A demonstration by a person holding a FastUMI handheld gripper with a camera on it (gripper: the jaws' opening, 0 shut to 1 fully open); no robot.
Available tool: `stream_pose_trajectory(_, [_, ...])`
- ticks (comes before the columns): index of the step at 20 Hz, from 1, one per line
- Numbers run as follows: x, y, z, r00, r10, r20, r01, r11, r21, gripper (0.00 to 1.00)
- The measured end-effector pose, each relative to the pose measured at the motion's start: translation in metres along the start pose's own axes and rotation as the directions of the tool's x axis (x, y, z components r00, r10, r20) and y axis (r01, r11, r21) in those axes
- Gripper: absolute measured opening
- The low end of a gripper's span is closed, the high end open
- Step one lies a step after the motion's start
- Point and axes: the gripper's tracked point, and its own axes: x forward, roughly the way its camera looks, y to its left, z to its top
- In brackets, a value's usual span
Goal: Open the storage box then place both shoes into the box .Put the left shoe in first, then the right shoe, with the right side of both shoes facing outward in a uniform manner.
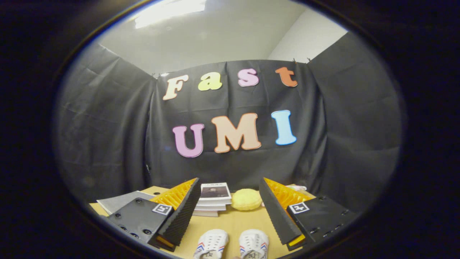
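Two white shoes with red and blue side stripes stand side by side on the wooden table, toes pointing away from me: one shoe (pixel 212 242) on the left, the other shoe (pixel 253 242) on the right. My gripper (pixel 230 194) hangs above and just behind them, open wide, with nothing between its black ribbed fingers (pixel 187 210). Both shoes lie between and below the fingers. A grey flat thing (pixel 118 201), perhaps the storage box or its lid, lies beyond the left finger, partly hidden by it.
A stack of books (pixel 214 201) sits on the table (pixel 233 223) ahead of the shoes. A yellow round cushion-like thing (pixel 246 199) lies to its right. A small pinkish item (pixel 296 187) peeks out behind the right finger. Black cloth walls close the booth.
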Motion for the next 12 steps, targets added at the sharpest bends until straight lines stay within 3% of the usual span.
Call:
stream_pose_trajectory(6, [-0.007, 0.047, -0.04, 0.982, 0.136, -0.128, -0.11, 0.975, 0.194, 0.99])
stream_pose_trajectory(9, [-0.013, 0.075, -0.059, 0.954, 0.239, -0.178, -0.182, 0.94, 0.287, 0.99])
stream_pose_trajectory(12, [-0.018, 0.094, -0.084, 0.919, 0.314, -0.238, -0.205, 0.897, 0.392, 0.99])
